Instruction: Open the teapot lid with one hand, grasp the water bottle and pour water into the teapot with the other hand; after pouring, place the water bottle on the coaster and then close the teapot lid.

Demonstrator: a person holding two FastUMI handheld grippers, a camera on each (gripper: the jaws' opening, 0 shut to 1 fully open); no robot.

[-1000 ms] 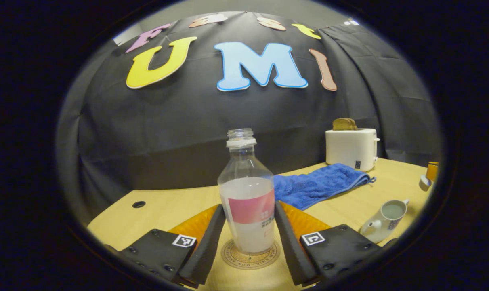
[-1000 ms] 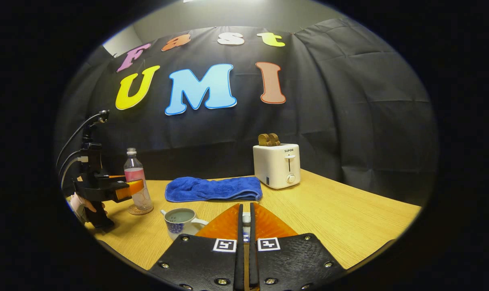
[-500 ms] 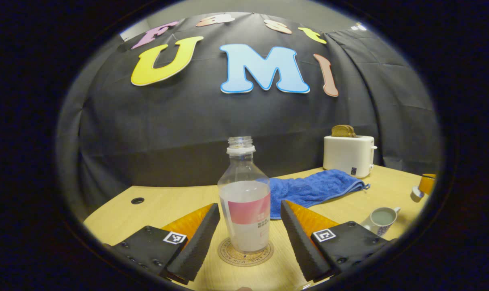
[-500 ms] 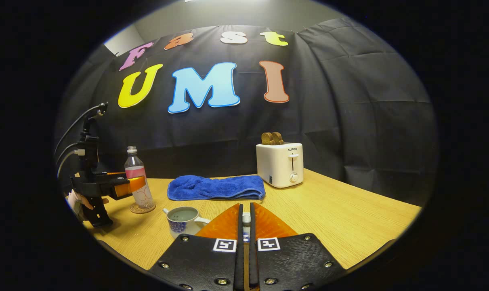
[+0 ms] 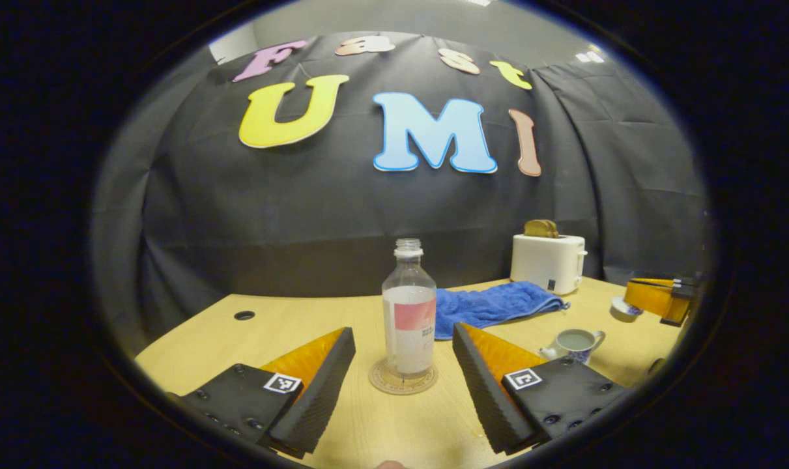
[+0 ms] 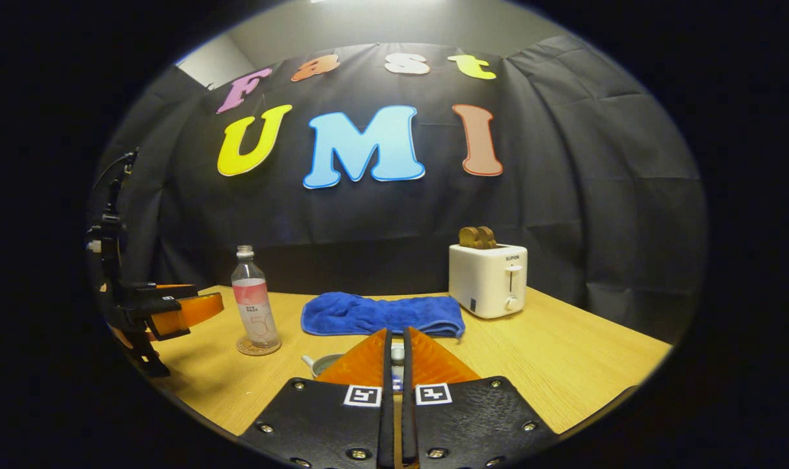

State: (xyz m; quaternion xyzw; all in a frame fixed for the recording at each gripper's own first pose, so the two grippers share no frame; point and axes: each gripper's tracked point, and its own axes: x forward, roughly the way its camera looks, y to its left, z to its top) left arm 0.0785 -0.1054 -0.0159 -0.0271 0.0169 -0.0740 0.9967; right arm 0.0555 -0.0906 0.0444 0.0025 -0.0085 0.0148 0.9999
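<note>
Wood surface (image 5: 316, 319) carries bottle (image 5: 408, 312) upright on coaster (image 5: 402, 378), cap off, water poured. Left tongs (image 5: 402, 365) wide, clear of it. Right tongs (image 6: 397, 365) pinch lid (image 6: 397, 355) over teapot (image 5: 573, 343), prob. to close next.

Staged recording booth: black cloth wall (image 6: 563, 195), wooden table (image 6: 563, 365), toaster (image 6: 488, 280), blue towel (image 6: 381, 314).

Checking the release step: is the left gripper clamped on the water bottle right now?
No. In the left gripper view the left gripper is open, its fingers apart from the water bottle, which stands alone on the coaster.
</note>
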